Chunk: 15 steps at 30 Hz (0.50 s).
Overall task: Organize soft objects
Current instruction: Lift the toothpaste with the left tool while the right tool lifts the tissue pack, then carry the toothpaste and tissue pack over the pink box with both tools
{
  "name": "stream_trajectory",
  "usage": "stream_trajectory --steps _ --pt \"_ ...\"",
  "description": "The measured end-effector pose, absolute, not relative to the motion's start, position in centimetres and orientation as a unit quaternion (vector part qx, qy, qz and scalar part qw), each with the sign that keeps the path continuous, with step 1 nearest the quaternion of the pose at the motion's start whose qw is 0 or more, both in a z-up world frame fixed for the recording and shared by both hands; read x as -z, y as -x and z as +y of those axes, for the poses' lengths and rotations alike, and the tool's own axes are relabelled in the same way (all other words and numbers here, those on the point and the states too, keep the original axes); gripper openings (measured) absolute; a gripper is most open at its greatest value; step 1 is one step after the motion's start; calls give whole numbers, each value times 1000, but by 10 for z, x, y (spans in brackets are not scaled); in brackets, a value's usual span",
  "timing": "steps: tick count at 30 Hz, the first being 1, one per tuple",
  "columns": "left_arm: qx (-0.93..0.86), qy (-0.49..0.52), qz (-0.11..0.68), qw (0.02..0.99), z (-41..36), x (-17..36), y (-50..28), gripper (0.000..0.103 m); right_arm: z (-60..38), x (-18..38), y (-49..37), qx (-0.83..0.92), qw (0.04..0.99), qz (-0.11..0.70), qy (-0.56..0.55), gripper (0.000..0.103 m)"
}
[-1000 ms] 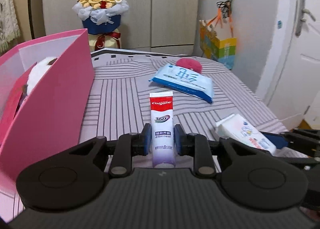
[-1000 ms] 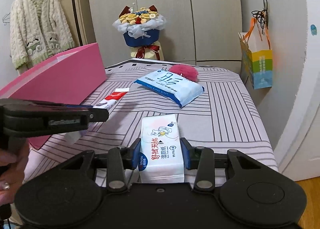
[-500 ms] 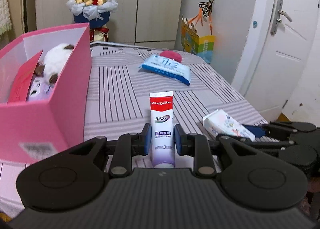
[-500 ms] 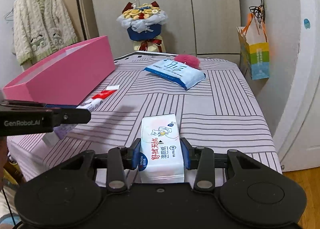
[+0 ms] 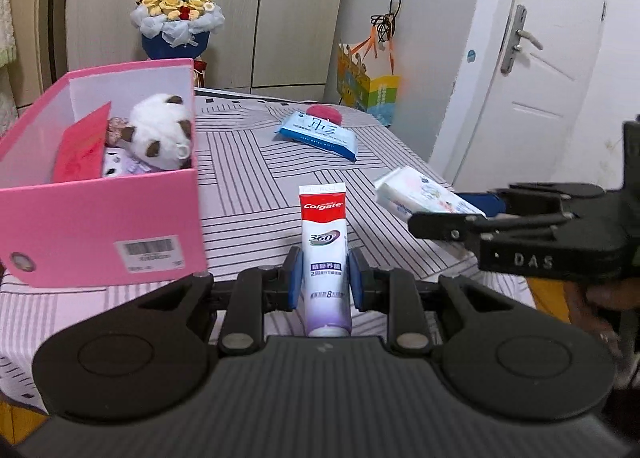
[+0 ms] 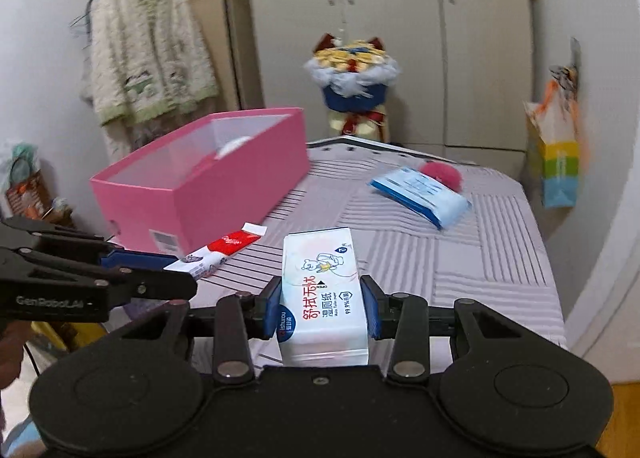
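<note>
Left fingers (image 5: 323,278) clamp Colgate toothpaste tube (image 5: 325,254), plush panda (image 5: 160,132) in pink box (image 5: 100,218) at 10 o'clock seen only here, right fingers (image 6: 323,304) grip wet-wipes pack (image 6: 322,290), bare striped bed (image 6: 480,258) at 1 o'clock.

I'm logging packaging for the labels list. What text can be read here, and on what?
"Colgate", "360": toothpaste tube.
"舒拭无忧", "湿厕纸": white wipes pack.
"DAS": right gripper.
"GenRobot.AI": left gripper.
Barcode sticker on pink box: too small.
Blue wipes pack: blurred.
</note>
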<state>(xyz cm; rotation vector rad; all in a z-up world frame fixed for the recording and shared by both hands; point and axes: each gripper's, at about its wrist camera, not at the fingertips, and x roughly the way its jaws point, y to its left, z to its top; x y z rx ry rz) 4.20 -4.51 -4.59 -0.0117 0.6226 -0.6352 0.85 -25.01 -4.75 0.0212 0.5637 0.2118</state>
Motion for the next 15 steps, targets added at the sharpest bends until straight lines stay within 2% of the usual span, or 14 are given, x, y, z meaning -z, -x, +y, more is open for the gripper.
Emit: stream_trajectory --steps 15 --pt "269 21 215 939 28 -6 -33 23 -194 -7 -29 -196 952 234 -28 45"
